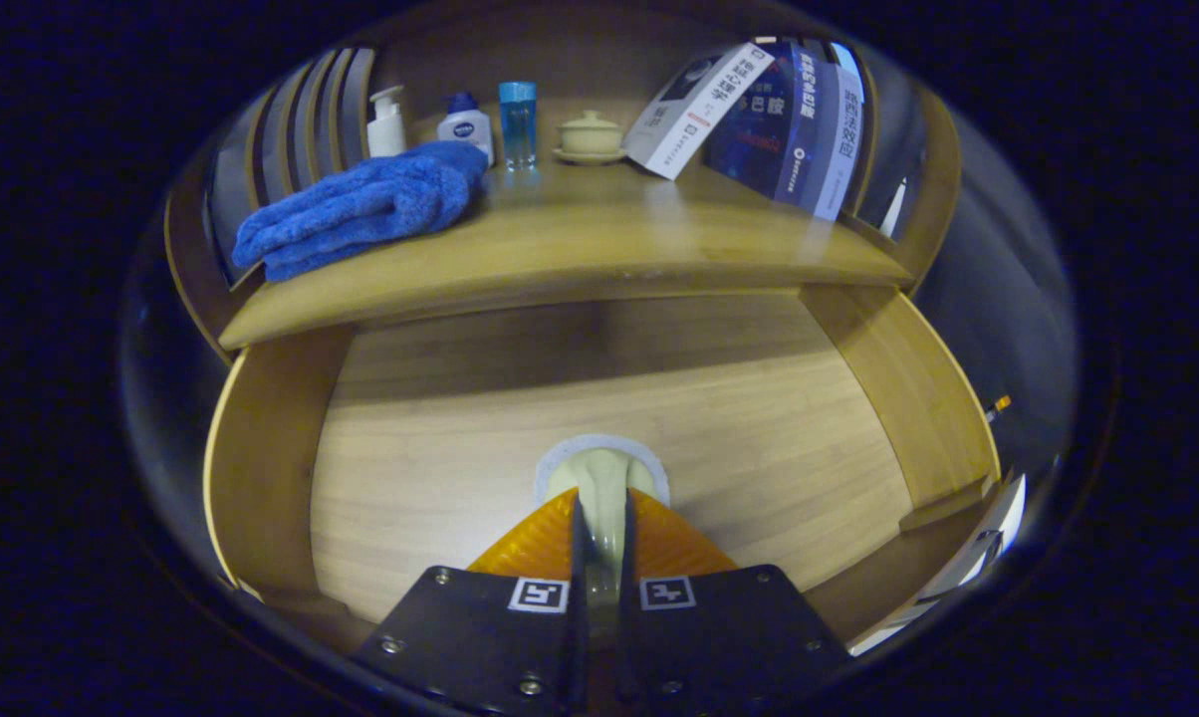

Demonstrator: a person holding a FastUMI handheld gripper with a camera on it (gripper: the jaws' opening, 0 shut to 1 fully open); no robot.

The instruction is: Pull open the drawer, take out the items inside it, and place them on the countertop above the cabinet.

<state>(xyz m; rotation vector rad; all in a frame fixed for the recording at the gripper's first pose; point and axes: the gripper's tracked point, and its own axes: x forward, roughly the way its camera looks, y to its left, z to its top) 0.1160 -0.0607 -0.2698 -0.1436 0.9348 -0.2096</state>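
The tongs (599, 518) are closed nearly to touching on a small pale cream object with a rounded top (600, 476), which sits clamped between the two fingers and pokes out just past their tips; what it is exactly I cannot tell. Below and around it lies the light wooden drawer (440, 448), pulled open, its floor bare apart from the held piece. The relation that counts is upward: the wooden worktop (580, 249) overhangs the drawer's back edge, directly beyond and above the fingertips. Its middle front strip looks free, between the folded blue towel (360, 209) toward the left end and the leaning white-and-blue boxes (759, 119) toward the right, so the lift probably needs to clear the worktop's front edge first.
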